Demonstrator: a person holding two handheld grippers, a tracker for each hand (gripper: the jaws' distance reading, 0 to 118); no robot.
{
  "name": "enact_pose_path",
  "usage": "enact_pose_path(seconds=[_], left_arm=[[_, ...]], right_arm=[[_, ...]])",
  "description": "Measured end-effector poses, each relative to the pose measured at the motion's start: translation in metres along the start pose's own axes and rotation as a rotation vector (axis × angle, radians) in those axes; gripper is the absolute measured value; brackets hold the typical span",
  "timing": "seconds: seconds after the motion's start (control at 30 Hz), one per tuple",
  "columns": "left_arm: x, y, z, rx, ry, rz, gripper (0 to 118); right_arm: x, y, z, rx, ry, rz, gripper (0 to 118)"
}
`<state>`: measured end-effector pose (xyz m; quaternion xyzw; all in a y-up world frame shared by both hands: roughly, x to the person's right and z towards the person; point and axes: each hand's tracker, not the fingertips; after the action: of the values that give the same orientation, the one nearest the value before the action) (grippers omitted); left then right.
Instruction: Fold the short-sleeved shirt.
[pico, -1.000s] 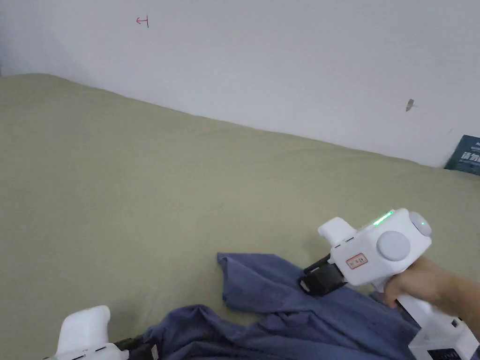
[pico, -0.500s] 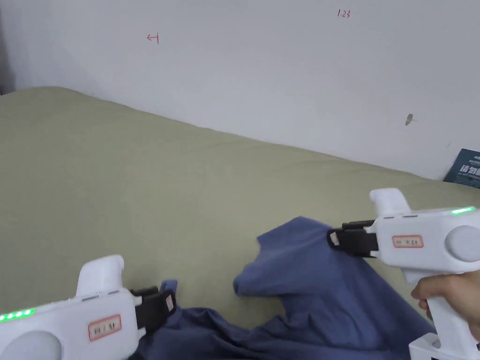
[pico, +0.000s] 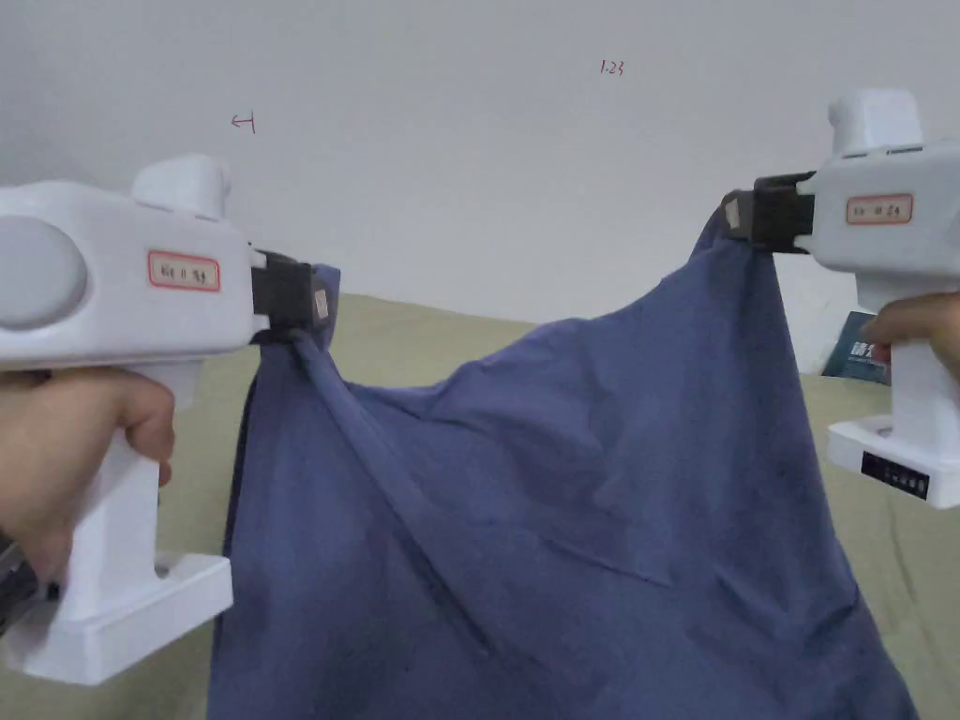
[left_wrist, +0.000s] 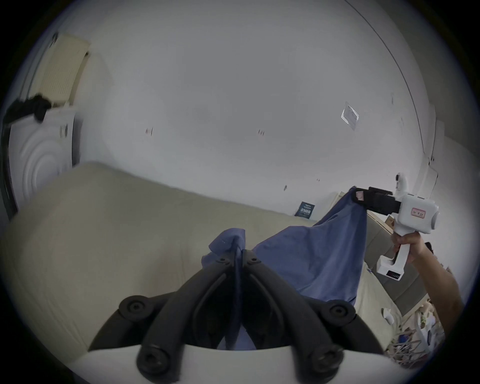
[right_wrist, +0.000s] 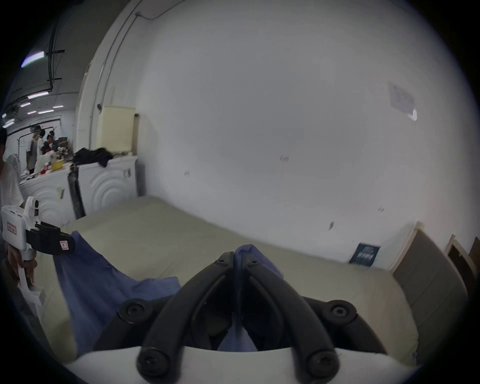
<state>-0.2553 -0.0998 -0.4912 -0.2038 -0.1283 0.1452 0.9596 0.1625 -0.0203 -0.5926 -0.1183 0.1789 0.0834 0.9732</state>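
The shirt (pico: 562, 506) is held aloft, pinched by the left gripper (pico: 314, 298) and right gripper (pico: 736, 216) (both clamped on cloth); spreading it flat is probably called for next.

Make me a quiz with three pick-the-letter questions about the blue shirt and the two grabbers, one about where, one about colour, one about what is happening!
1. Where is the blue cotton short-sleeved shirt?
A. Held up above the olive-green bed sheet
B. Lying flat on the floor
C. Folded on a chair

2. What colour are the gripper bodies?
A. Red
B. White
C. Yellow

3. What are the left gripper and right gripper doing?
A. Both open
B. One open
C. Both shut on the shirt

Answers:
1. A: the shirt hangs between the raised grippers over the sheet.
2. B: both housings are white with black jaws.
3. C: each gripper view shows cloth pinched between closed jaws.
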Motion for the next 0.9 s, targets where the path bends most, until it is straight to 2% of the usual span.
enact_pose_path(seconds=[0.1,0.23,0.4,0.47,0.57,0.73,0.83,0.9], left_arm=[[0.0,0.046,-0.007,0.048,0.018,-0.034,4],[0.001,0.103,-0.016,0.121,0.063,-0.117,4],[0.006,0.158,-0.017,0.212,0.078,-0.121,4],[-0.001,0.179,-0.024,0.238,0.094,-0.131,4],[-0.003,0.19,-0.025,0.245,0.143,-0.175,4],[-0.019,0.191,-0.013,0.253,0.171,-0.186,4],[-0.025,0.174,-0.008,0.243,0.171,-0.195,4],[-0.028,0.151,-0.002,0.23,0.144,-0.209,4]], right_arm=[[0.013,0.033,-0.003,0.057,-0.054,-0.003,7],[0.029,0.073,-0.002,0.14,-0.14,0.043,7],[0.046,0.116,-0.004,0.269,-0.197,0.051,7],[0.052,0.13,-0.002,0.302,-0.196,0.032,7],[0.054,0.141,0.002,0.363,-0.22,0.035,7],[0.044,0.154,0.026,0.429,-0.199,0.044,7],[0.036,0.144,0.037,0.422,-0.165,0.028,7],[0.021,0.122,0.049,0.399,-0.124,0.049,7]])
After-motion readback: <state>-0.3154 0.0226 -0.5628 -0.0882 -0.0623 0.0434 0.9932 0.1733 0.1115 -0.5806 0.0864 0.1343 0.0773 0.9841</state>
